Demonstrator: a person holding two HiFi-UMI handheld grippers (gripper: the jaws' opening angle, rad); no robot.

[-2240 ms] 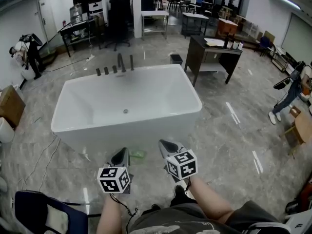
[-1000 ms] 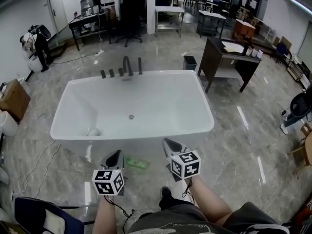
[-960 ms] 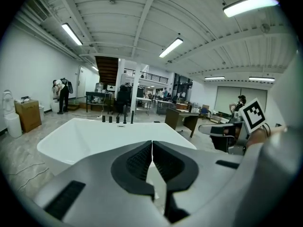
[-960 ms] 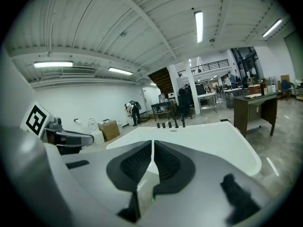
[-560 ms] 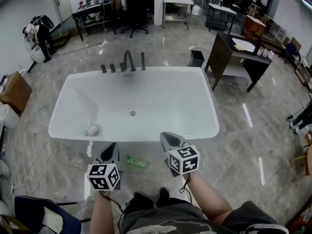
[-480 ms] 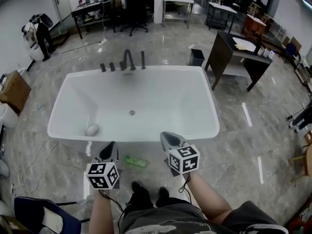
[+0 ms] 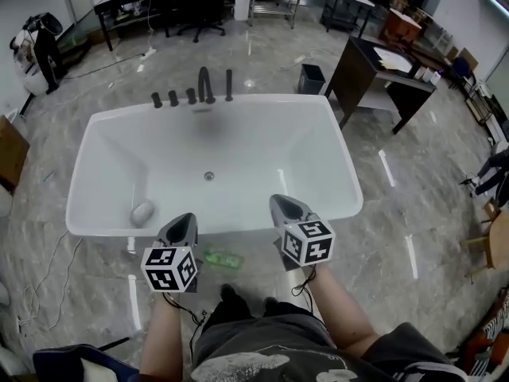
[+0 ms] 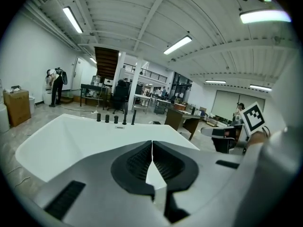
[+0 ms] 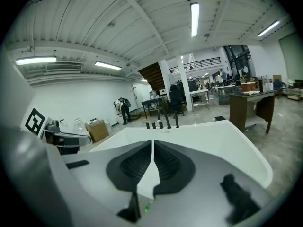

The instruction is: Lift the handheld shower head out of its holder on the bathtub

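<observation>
I am holding my left gripper [image 7: 182, 226] and right gripper [image 7: 288, 207] side by side at the near rim of the white bathtub [image 7: 318, 157], and both pairs of jaws are pressing together on nothing. The shower head [image 7: 229, 84] is standing upright in its holder on the far rim, just right of the curved spout [image 7: 205, 83]. Inside the tub a grey rounded lump [image 7: 142, 212] is lying near the left corner, apart from the drain [image 7: 209, 176].
</observation>
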